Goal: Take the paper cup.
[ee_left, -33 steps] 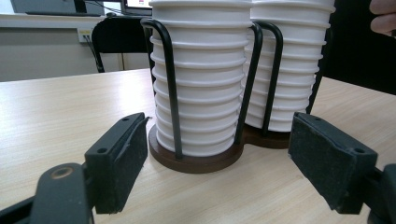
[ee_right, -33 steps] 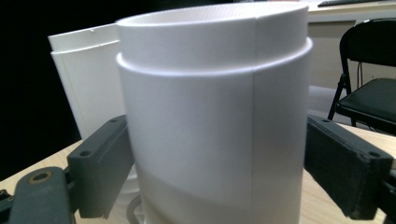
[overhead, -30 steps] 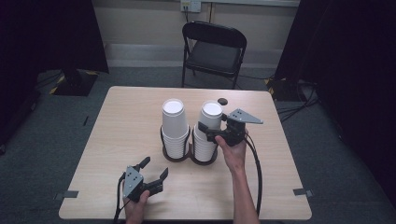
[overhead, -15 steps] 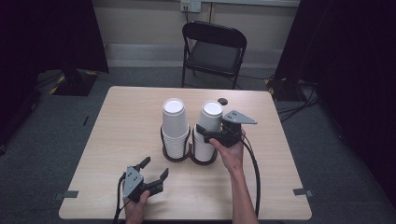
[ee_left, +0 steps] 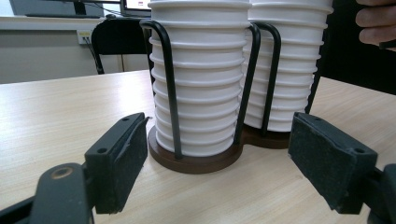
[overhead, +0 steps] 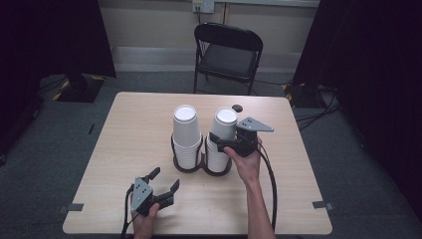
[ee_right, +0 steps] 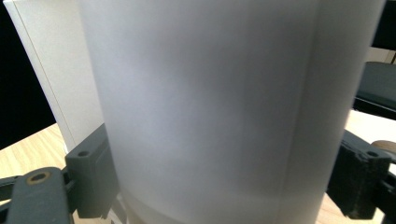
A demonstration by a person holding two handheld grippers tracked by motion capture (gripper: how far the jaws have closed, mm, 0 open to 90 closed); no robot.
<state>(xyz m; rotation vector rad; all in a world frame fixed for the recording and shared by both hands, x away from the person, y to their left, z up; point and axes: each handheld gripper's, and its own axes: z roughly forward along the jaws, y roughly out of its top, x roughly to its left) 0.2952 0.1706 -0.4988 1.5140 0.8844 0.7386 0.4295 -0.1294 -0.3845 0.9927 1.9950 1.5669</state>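
My right gripper straddles the top paper cup of the right stack in the wire holder, jaws not yet clamped; squeezing hard could crush it, and my left gripper rests open

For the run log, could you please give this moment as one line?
right gripper: jaws around right cup stack | left gripper: open, on table
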